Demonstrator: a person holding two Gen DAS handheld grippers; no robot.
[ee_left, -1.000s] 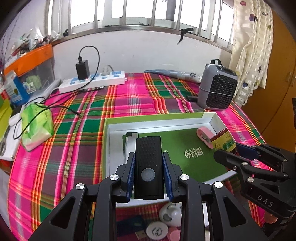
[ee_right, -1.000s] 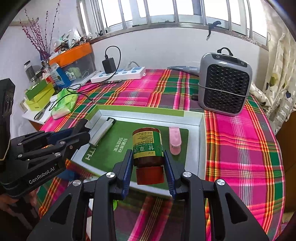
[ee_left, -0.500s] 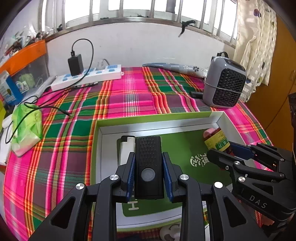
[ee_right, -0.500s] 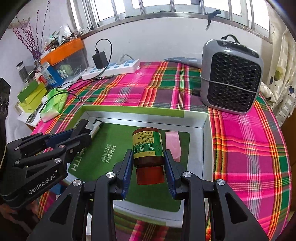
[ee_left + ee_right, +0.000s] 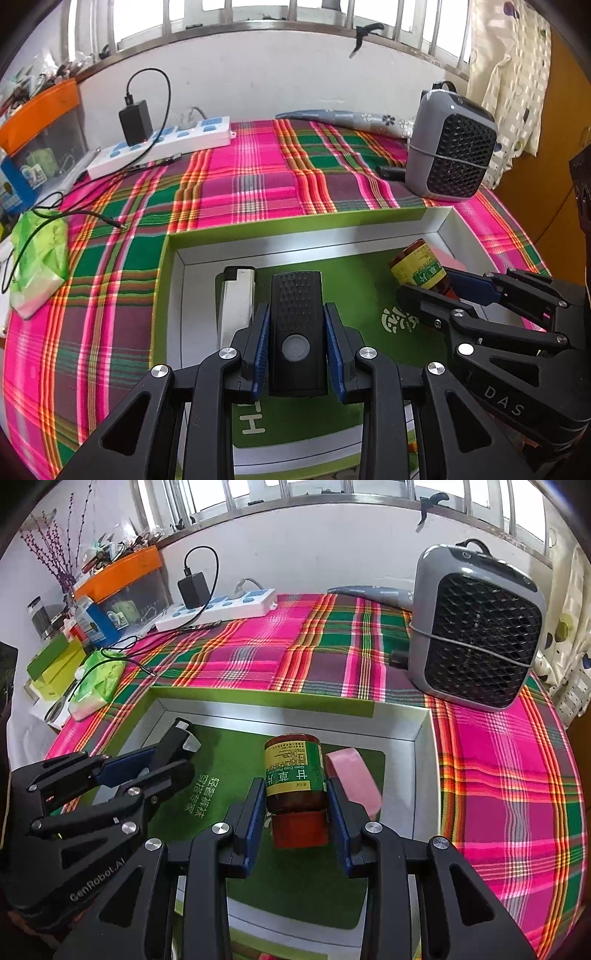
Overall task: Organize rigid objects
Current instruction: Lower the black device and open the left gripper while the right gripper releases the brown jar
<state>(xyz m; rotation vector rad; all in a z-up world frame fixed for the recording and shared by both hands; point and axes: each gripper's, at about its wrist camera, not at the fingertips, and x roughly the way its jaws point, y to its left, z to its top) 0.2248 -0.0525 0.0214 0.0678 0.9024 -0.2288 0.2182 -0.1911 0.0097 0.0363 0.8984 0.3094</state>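
Note:
My left gripper (image 5: 296, 321) is shut on a black flat device with a round button (image 5: 296, 325), held over the green-floored tray (image 5: 303, 236). Just left of it a silver lighter (image 5: 236, 295) lies in the tray. My right gripper (image 5: 296, 805) is shut on a brown bottle with a green and yellow label and a red cap (image 5: 294, 775), also over the tray (image 5: 295, 720). A pink tape roll (image 5: 352, 775) lies in the tray beside the bottle's right. In the left wrist view the right gripper (image 5: 428, 288) shows with the bottle (image 5: 421, 269). In the right wrist view the left gripper (image 5: 173, 753) hangs at the left.
A grey fan heater (image 5: 476, 627) stands behind the tray at the right. A white power strip with a black charger (image 5: 162, 144) lies at the back left. A green tissue pack (image 5: 37, 258) and a loose cable lie at the left on the plaid cloth (image 5: 258, 177).
Both grippers have moved forward and down over the tray with their objects still held; the tray now fills more of both views. The small items on the cloth near the tray's front have dropped out of sight.

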